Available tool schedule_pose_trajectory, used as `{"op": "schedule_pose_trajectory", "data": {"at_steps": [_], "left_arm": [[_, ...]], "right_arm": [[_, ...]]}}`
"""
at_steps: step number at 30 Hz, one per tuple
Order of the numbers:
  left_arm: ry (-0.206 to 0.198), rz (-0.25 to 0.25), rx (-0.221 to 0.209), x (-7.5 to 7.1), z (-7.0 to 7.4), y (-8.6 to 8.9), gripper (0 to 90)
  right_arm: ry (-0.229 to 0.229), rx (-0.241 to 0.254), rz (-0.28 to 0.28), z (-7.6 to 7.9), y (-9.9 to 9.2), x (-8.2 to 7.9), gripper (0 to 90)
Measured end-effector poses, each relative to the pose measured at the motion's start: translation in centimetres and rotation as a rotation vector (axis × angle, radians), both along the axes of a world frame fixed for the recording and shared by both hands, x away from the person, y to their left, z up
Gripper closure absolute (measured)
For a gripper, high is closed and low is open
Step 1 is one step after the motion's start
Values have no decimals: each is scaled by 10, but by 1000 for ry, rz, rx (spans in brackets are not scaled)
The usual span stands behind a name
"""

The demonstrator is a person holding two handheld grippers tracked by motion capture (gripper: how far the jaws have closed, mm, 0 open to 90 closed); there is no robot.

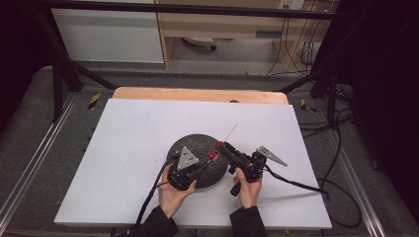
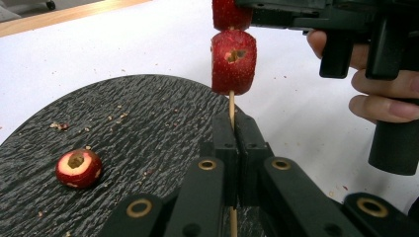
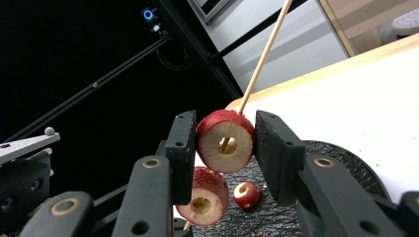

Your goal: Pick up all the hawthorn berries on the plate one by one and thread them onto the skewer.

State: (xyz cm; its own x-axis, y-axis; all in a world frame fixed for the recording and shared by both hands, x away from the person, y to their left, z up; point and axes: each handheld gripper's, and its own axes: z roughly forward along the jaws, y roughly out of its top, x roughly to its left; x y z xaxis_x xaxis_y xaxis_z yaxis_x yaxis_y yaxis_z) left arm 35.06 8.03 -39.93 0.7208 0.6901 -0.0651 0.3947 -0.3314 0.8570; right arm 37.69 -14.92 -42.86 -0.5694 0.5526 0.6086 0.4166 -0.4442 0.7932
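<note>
left gripper pinches skewer | right gripper grips top fruit piece | skewer base hidden

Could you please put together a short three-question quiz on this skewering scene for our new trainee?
1. True or false: the left hand-held gripper is shut on the wooden skewer.
2. How many red fruit pieces are threaded on the skewer, and how many lie loose on the dark round plate?
3. Which piece does the right hand-held gripper clamp? A) the upper threaded fruit piece B) the lower threaded fruit piece C) the loose fruit piece

Key:
1. True; its jaws are closed on the stick below the fruit.
2. Two threaded, one loose.
3. A.
</note>
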Motion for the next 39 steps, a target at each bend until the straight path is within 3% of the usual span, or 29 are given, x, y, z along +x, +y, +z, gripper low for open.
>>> {"op": "schedule_pose_trajectory", "data": {"at_steps": [5,11,16,25,29,39], "left_arm": [[-3,-1,0,-1,0,2,887],[4,13,-1,-1,-1,14,887],[11,10,0,0,-3,26,887],[9,24,22,-5,-1,55,886],[5,17,39,-7,0,70,885],[15,59,49,-14,-6,105,885]], "right_arm": [[1,-5,9,0,0,0,607],[-13,-45,4,6,-6,0,468],[-8,-113,21,10,-12,1,316],[48,-268,65,7,-15,7,103],[67,-328,94,6,-17,8,65],[98,-486,146,6,-11,11,27]]}}
